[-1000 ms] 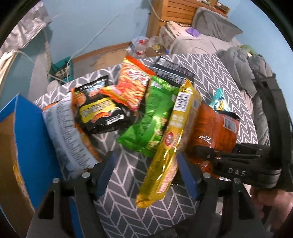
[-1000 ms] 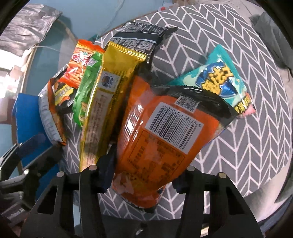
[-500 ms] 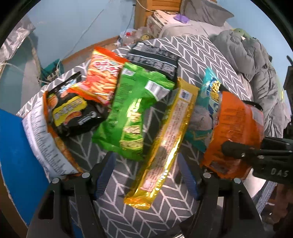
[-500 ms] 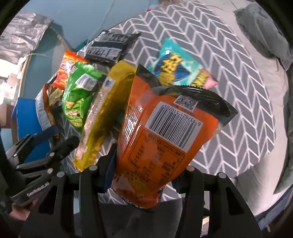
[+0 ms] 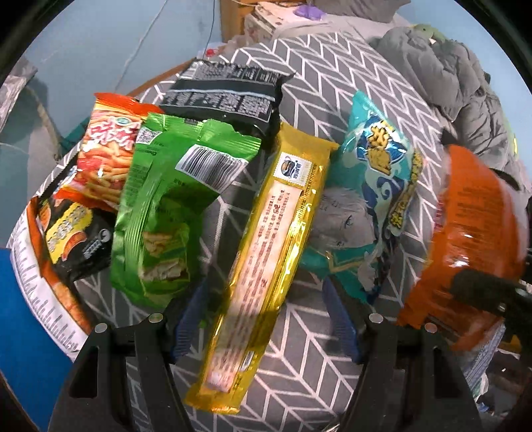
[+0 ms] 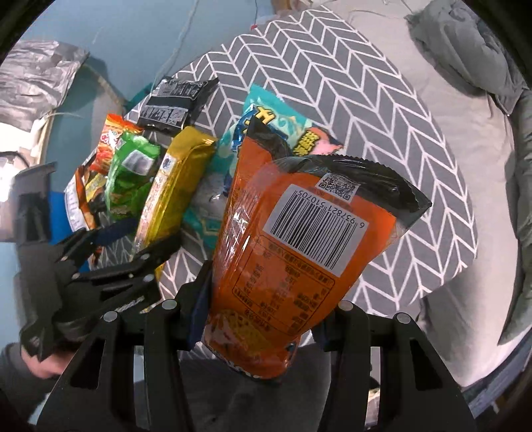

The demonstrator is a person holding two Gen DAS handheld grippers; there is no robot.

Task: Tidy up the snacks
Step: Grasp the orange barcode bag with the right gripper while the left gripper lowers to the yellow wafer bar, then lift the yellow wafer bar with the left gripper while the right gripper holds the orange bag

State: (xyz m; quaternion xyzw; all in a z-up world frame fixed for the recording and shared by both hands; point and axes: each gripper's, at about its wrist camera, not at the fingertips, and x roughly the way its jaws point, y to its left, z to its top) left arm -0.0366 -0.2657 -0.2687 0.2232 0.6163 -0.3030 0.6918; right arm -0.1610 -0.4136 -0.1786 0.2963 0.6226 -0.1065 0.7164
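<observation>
Right wrist: right gripper (image 6: pixel 262 319) clamps orange bag (image 6: pixel 292 266); left gripper (image 5: pixel 266 319) spread, straddling yellow pack (image 5: pixel 262 262).

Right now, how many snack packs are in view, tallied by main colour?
Orange: 2, held pack, sticks pack
Black: 2, back pack, small pack
Green: 1
Yellow: 1
Teal: 1
White: 1
Total: 8

A lived-in bedroom in a home is shown. A grey duvet (image 5: pixel 442 63) is heaped on a bed (image 6: pixel 465 133) beside a round table (image 5: pixel 332 76) covered in chevron cloth, strewn with snack packs (image 5: pixel 159 212). A wooden cabinet (image 5: pixel 232 20) is seen against a pale blue wall (image 5: pixel 99 40), with cables trailing down and clutter on the floor
</observation>
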